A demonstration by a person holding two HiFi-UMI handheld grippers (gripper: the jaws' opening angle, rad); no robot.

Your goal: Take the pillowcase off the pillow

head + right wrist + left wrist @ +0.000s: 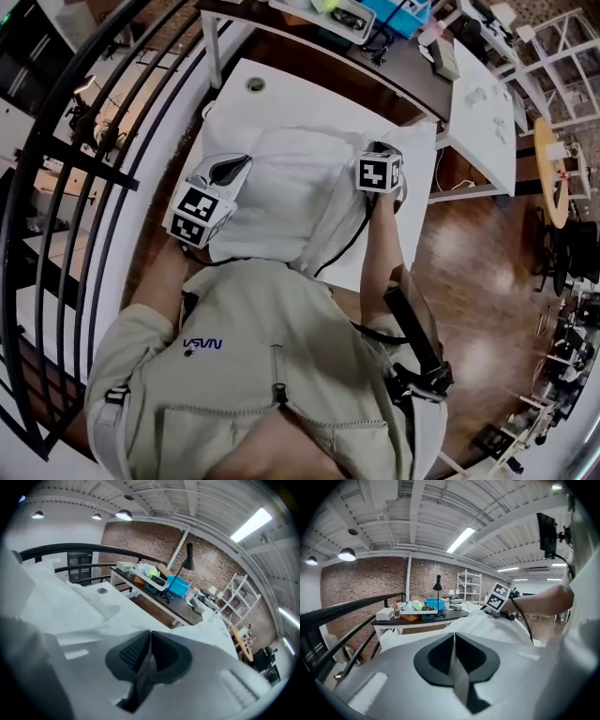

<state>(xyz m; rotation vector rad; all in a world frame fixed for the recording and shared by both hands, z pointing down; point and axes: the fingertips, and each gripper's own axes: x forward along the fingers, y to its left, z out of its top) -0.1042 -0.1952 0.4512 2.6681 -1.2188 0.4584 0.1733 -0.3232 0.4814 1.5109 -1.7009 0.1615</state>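
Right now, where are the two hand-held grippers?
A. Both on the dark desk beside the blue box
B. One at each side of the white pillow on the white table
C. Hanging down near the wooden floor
B: the head view shows the left gripper and the right gripper at opposite sides of the filled white pillowcase, which lies on the white table.

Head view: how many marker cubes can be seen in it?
2. One cube rides on the left gripper, at the pillow's left edge; the other on the right gripper, at its right. None seems hidden.
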